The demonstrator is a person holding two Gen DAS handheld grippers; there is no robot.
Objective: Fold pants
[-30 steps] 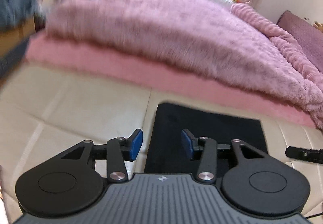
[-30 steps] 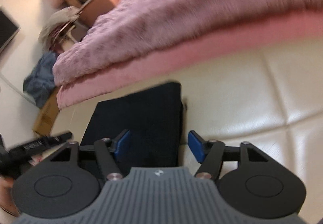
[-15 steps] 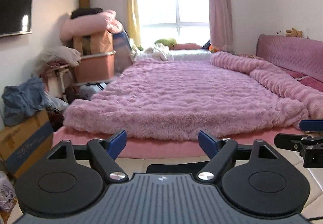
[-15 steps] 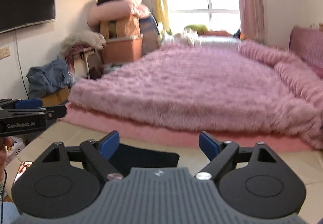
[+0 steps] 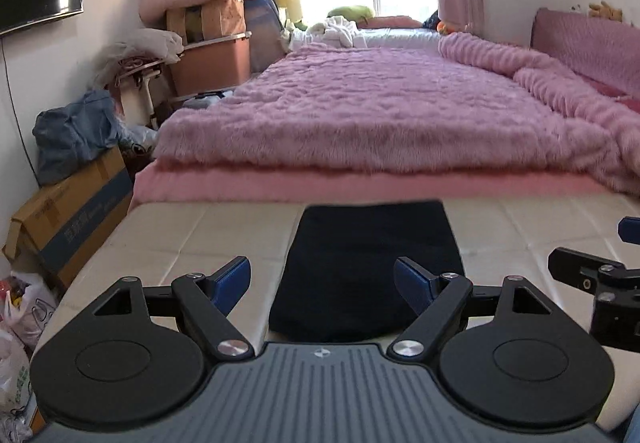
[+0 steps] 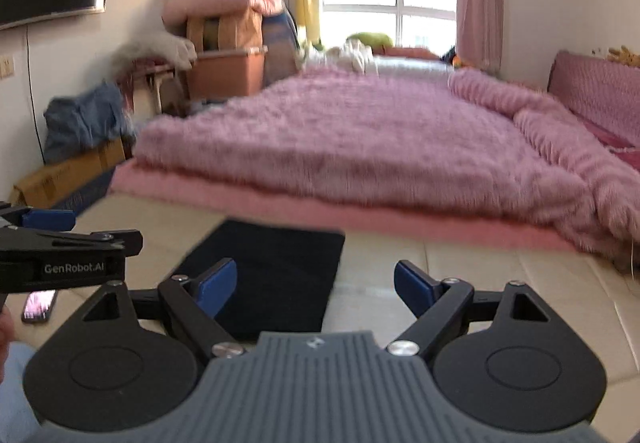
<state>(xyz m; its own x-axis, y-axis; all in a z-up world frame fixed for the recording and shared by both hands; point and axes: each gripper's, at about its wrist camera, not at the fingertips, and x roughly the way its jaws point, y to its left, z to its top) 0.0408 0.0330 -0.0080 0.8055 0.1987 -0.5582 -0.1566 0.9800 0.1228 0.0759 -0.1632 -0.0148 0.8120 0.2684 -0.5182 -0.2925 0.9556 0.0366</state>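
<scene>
Backed off and lifted from the pants (image 5: 370,263) versus a second ago; both sets of jaws spread wide, holding nothing. Left gripper (image 5: 322,279) and right gripper (image 6: 315,285) hover apart above it. Folded dark rectangle, flat on cream cushion (image 5: 180,239) before pink bed (image 5: 380,115). Probably light, limp, non-slippery; pinch all layers at near corners.

Both wrist cameras look forward and slightly downward over the folded pants (image 5: 372,263) toward the bed (image 6: 360,139).
</scene>
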